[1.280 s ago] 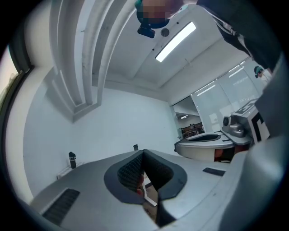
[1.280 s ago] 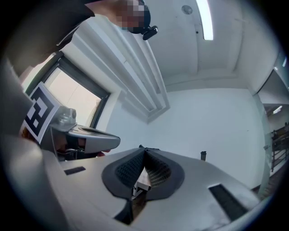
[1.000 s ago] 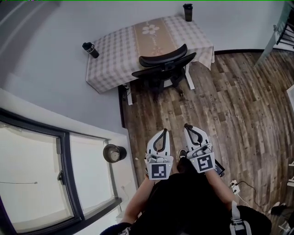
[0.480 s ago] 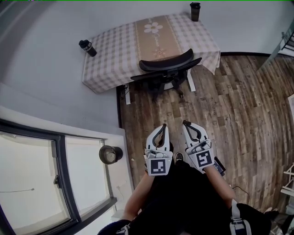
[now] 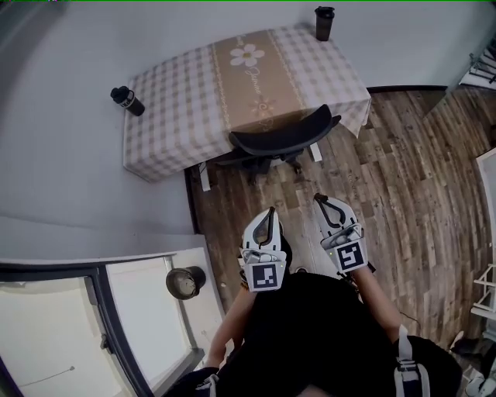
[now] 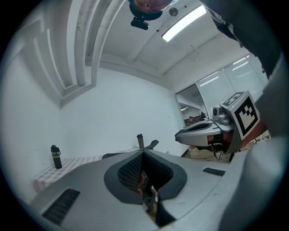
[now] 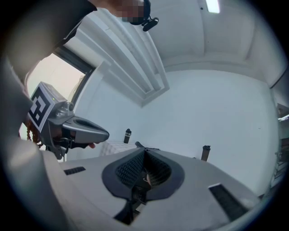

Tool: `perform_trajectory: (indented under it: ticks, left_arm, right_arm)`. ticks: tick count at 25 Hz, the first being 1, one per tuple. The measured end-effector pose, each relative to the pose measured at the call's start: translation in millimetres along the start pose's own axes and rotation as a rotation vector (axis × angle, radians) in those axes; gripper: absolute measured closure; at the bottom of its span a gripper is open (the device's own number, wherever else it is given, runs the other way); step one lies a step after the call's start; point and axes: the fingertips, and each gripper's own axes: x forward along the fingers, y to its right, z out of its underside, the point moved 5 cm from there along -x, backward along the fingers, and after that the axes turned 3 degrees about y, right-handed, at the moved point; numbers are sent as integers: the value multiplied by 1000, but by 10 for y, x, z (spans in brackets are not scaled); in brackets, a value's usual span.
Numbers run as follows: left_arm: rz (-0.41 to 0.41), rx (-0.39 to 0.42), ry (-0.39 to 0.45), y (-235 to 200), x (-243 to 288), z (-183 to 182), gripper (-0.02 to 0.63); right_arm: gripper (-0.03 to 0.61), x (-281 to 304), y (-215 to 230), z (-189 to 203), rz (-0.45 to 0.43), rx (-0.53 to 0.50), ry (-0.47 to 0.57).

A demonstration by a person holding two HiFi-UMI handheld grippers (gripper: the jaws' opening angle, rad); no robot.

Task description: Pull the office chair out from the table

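Note:
The black office chair [image 5: 280,142] is tucked against the near edge of a table [image 5: 170,108] with a checked cloth and a tan runner. Both grippers are held level over the wood floor, short of the chair and apart from it. My left gripper [image 5: 270,210] is shut with nothing in it, and my right gripper [image 5: 318,198] is shut and empty too. In the left gripper view the shut jaws [image 6: 143,151] point at the chair's back [image 6: 153,144]. The right gripper view shows its shut jaws [image 7: 144,149] aimed at the table.
A black bottle [image 5: 126,101] stands on the table's left corner and a dark tumbler [image 5: 323,22] at its far right corner. A white wall runs along the left. A round pot [image 5: 186,282] sits on the window sill at lower left.
The person has walked toward the table, so chair and table lie nearer to the grippers. Both grippers travelled forward with the body and stayed shut.

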Motion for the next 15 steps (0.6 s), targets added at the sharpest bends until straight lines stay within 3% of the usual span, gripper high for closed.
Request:
perform_trajectory:
  ticks: [11, 15]
  left_arm:
    - [18, -53, -84, -1135, 825, 532, 609]
    - [95, -31, -147, -1341, 1089, 890, 606]
  right_arm:
    - [572, 893, 1043, 471, 172, -93, -227]
    - [572, 1067, 1413, 710, 272, -50, -296]
